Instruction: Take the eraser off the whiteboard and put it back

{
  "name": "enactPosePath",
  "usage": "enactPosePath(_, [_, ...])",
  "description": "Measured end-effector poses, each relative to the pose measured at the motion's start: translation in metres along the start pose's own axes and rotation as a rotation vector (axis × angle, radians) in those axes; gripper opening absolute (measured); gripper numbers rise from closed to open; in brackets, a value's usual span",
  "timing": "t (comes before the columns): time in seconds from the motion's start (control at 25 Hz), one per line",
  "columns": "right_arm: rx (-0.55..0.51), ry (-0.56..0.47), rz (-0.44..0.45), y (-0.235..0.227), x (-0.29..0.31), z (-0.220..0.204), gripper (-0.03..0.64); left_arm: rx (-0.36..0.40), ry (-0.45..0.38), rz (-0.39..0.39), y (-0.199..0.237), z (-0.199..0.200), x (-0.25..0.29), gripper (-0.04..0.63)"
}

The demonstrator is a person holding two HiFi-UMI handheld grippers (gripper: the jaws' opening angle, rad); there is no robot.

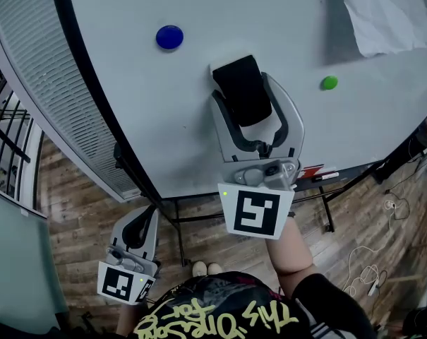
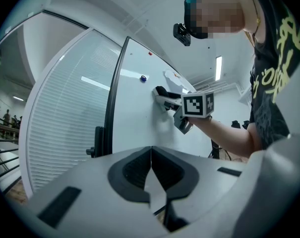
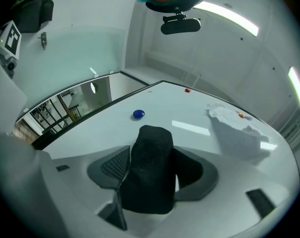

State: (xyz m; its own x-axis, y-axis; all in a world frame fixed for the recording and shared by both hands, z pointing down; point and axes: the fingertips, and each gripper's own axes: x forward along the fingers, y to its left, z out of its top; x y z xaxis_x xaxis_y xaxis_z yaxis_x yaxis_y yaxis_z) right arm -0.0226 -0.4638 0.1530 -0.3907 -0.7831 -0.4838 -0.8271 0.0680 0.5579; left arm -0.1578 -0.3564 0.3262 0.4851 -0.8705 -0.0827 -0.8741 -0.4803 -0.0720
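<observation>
A black eraser [image 1: 243,89] sits between the jaws of my right gripper [image 1: 247,90], which is shut on it against the whiteboard [image 1: 199,13]. In the right gripper view the eraser [image 3: 150,170] fills the gap between the two fingers, its far end close to the board face [image 3: 189,133]. My left gripper [image 1: 137,229] hangs low at the left, away from the board, with its jaws shut on nothing. The left gripper view shows its closed pads [image 2: 150,168] and, farther off, the right gripper [image 2: 162,92] at the board.
A blue magnet [image 1: 169,37] sits up-left of the eraser and a green magnet [image 1: 329,82] to its right. A crumpled white sheet [image 1: 381,13] hangs at the board's upper right. Markers lie on the tray [image 1: 319,176] below. A ribbed white panel [image 1: 51,83] stands left of the board frame.
</observation>
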Motion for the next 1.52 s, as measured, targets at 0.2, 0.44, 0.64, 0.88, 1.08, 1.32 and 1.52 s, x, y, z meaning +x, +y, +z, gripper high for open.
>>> enactPosePath(0.2, [0.059,-0.004,0.018,0.002,-0.004,0.001,0.261,0.001,0.004,0.003,0.0,-0.002,-0.001,0.008])
enactPosePath(0.44, [0.146,-0.02,0.009,-0.001,-0.012,0.004,0.267,0.002,0.006,0.002,-0.002,-0.001,-0.001,0.008])
enactPosePath(0.64, [0.232,-0.052,-0.004,-0.003,-0.021,0.009,0.267,0.008,0.003,-0.01,-0.005,0.0,0.002,0.008])
enactPosePath(0.88, [0.315,-0.078,0.014,-0.006,-0.031,0.015,0.267,0.011,0.001,-0.023,-0.009,0.001,0.006,0.008])
enactPosePath(1.08, [0.367,-0.115,0.03,0.002,-0.053,-0.004,0.265,0.013,0.001,-0.033,-0.01,0.001,0.01,0.008])
enactPosePath(1.32, [0.41,-0.083,0.044,0.01,-0.063,-0.012,0.265,0.015,0.003,-0.044,-0.012,0.002,0.014,0.008])
enactPosePath(1.52, [0.442,-0.039,0.055,0.014,-0.064,-0.01,0.265,0.014,0.0,-0.052,-0.014,0.003,0.018,0.008])
